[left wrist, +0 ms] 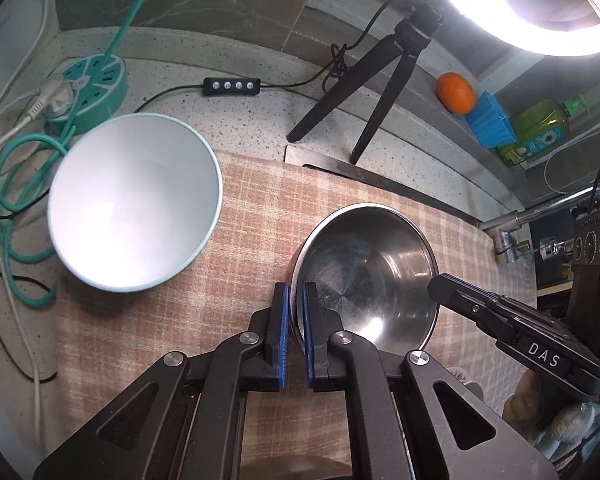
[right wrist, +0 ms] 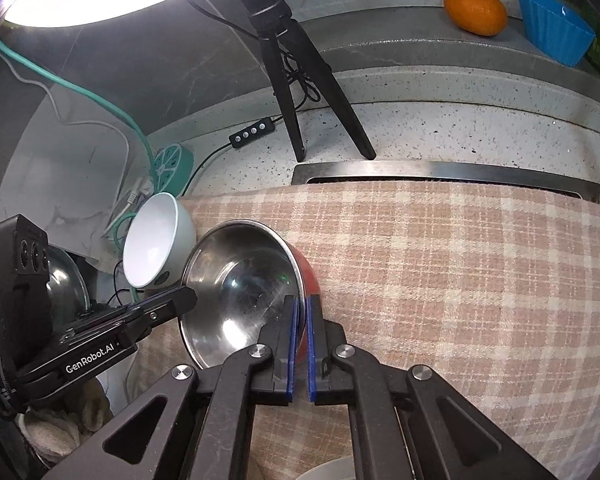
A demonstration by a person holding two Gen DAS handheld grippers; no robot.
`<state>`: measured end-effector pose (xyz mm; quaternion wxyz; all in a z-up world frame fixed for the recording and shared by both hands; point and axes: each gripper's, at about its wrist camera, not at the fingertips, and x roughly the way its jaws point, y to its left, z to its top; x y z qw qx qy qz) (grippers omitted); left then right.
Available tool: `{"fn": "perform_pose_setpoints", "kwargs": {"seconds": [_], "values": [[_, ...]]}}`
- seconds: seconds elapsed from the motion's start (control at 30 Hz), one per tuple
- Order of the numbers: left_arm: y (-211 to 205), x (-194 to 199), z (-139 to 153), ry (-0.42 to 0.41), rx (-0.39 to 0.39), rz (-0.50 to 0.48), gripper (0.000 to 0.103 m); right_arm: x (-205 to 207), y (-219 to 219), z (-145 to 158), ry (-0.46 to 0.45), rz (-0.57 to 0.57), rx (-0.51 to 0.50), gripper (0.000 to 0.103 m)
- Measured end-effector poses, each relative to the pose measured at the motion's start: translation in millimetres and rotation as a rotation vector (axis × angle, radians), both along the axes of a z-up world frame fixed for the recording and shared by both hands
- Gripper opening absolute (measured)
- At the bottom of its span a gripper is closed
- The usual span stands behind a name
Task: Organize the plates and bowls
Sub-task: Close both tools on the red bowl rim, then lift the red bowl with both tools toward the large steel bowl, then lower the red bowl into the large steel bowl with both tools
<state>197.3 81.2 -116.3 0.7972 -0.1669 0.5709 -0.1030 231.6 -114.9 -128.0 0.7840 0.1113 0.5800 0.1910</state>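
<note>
A steel bowl (left wrist: 372,276) with a red outside sits tilted on the checked cloth (left wrist: 240,208). My left gripper (left wrist: 296,292) is shut on its left rim. My right gripper (right wrist: 301,308) is shut on its right rim, where the red outer wall (right wrist: 306,272) shows. The bowl's inside also shows in the right wrist view (right wrist: 240,280). Each gripper shows in the other's view: the right one (left wrist: 500,320), the left one (right wrist: 112,332). A white bowl with a pale green outside (left wrist: 136,200) stands to the left, also in the right wrist view (right wrist: 156,244).
A black tripod (left wrist: 372,92) holds a ring light (left wrist: 540,12) behind the cloth. A green power hub (left wrist: 92,84) and cables lie at the far left. An orange (right wrist: 476,10), a blue cup (right wrist: 552,28) and a soap bottle (left wrist: 540,128) stand on the ledge. A tap (left wrist: 540,216) is at right.
</note>
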Motion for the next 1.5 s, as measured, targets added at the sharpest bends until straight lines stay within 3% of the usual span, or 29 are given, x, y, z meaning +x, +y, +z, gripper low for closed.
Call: {"fn": "perform_pose_setpoints", "kwargs": {"seconds": [0.83, 1.5], "values": [[15.2, -78.2, 53.2, -0.090, 0.007, -0.013, 0.005, -81.7, 14.1, 59.8, -0.074, 0.072, 0.065, 0.005], [33.7, -145.4, 43.6, -0.065, 0.016, 0.038, 0.005, -150.8, 30.3, 47.5, -0.017, 0.147, 0.083, 0.005]]}}
